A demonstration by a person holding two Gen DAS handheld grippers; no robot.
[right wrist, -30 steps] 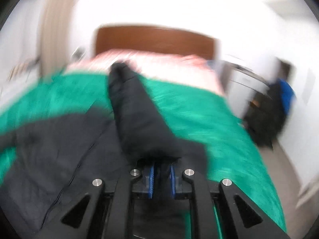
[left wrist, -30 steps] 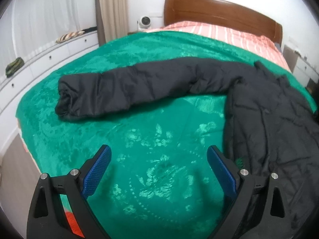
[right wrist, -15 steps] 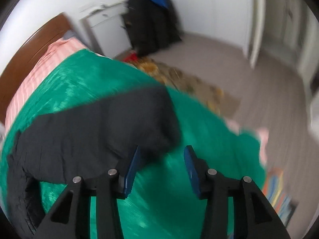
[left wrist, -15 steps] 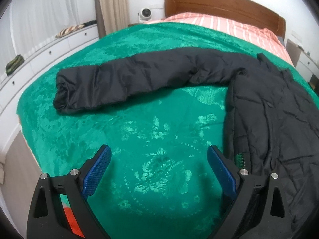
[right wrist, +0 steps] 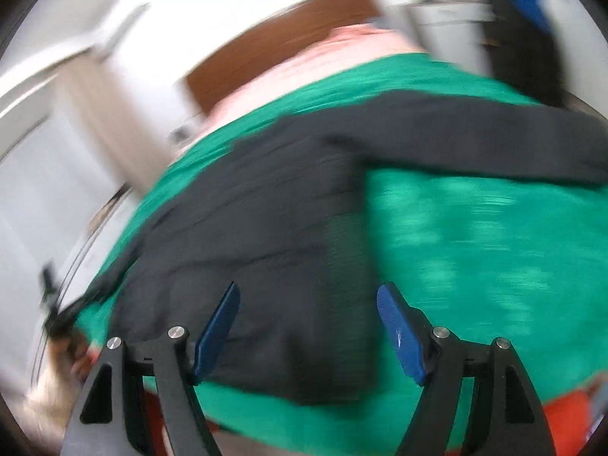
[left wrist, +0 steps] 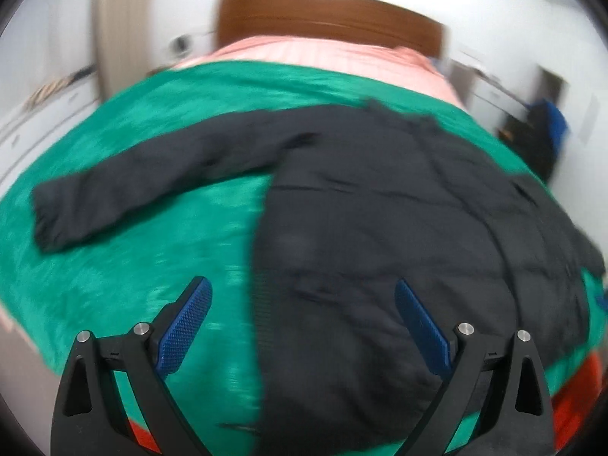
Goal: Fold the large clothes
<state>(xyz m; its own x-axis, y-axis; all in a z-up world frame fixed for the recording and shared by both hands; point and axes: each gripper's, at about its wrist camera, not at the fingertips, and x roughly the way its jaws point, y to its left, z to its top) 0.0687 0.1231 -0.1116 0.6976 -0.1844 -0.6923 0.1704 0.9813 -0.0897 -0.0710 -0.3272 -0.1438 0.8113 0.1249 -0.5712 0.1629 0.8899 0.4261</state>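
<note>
A black padded jacket lies spread on the green bedspread, one sleeve stretched out to the left. In the right wrist view the jacket's body fills the middle and its other sleeve reaches to the right. My left gripper hangs open above the jacket's lower edge, nothing between its blue pads. My right gripper hovers over the jacket's hem with its jaws opening and no cloth pinched between them. Both views are blurred by motion.
A wooden headboard and a pink striped sheet sit at the far end of the bed. White drawers run along the left wall. Dark clothes with something blue hang at the right. Orange bedding shows below the bedspread.
My right gripper let go of the sleeve it held, opened, and swung back over the jacket's hem. My left gripper shifted right, from over bare bedspread to over the jacket's body.
</note>
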